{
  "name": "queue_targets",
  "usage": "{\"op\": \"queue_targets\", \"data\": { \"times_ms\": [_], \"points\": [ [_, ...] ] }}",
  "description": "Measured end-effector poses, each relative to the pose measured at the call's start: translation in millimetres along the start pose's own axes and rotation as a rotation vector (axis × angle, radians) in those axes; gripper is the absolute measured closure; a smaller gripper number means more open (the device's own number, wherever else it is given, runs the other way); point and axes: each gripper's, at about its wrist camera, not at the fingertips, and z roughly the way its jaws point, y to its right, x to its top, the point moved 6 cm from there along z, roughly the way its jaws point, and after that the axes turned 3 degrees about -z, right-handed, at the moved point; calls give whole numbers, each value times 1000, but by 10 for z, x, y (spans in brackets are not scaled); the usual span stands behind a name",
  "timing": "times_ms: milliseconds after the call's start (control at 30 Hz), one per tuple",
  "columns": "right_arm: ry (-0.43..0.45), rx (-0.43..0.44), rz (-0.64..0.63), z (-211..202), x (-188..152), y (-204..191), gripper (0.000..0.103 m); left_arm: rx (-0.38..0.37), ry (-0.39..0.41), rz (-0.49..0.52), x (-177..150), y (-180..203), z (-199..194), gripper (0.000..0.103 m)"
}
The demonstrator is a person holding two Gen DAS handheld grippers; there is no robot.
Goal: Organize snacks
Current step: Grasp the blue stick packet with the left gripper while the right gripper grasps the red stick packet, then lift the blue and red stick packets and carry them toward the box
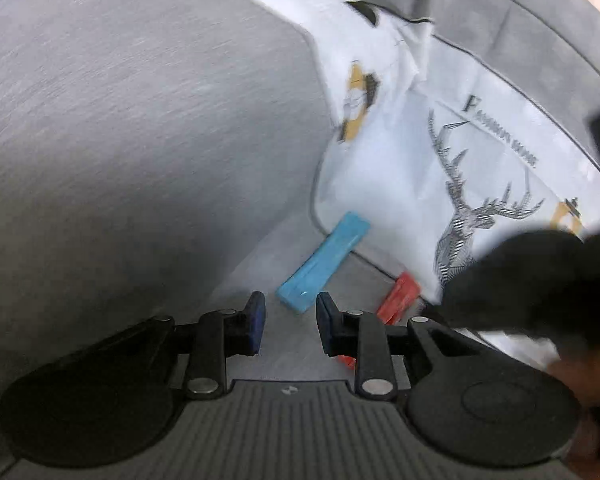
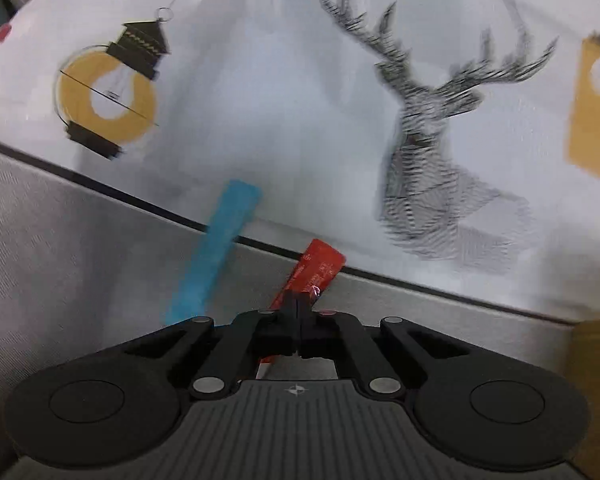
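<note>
A blue snack bar lies on the grey sofa seat, its far end against a white printed cushion. A red snack bar lies just right of it. My left gripper is open and empty, just short of the blue bar's near end. In the right wrist view my right gripper is shut on the red snack bar, whose far end sticks out ahead of the tips. The blue bar lies to its left. The right gripper shows as a dark blurred mass in the left wrist view.
The white cushion, printed with a deer head and lanterns, leans against the grey sofa back. A dark piping seam runs along the cushion's lower edge. A brown surface shows at the right edge.
</note>
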Motion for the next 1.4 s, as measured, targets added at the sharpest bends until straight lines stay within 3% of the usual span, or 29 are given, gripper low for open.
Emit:
{"op": "queue_targets", "data": {
  "times_ms": [200,367,400,467,567,767,900,933,967,1033,1167,1400],
  "points": [
    [46,-24,32,-382,-242,371,103,-12,57,118,98,193,246,71],
    [112,101,124,-567,-298,443,98,8,43,221,66,257,497,71],
    [119,125,137,-566,-281,439,98,9,32,231,38,251,499,77],
    [119,151,157,-544,-247,422,79,0,-3,206,13,213,493,82],
    [104,183,199,-440,-177,362,58,-30,-62,125,9,130,411,85],
    [37,173,217,-51,-56,103,54,-54,-177,-87,-80,-127,40,85],
    [15,73,134,93,-26,-95,54,-33,-235,-153,-295,-298,-201,85],
    [18,40,98,99,-20,-148,61,-33,-242,-165,-343,-328,-252,85],
    [24,9,61,98,-21,-198,89,-31,-244,-165,-379,-349,-303,85],
    [27,-5,7,82,-54,-285,94,-33,-243,-153,-434,-368,-381,85],
    [33,-11,2,-89,-224,-326,96,-63,-251,-129,-505,-377,-487,85],
    [106,34,6,-859,-1092,-151,95,-134,-301,-87,-673,-410,-644,85]
  ]
}}
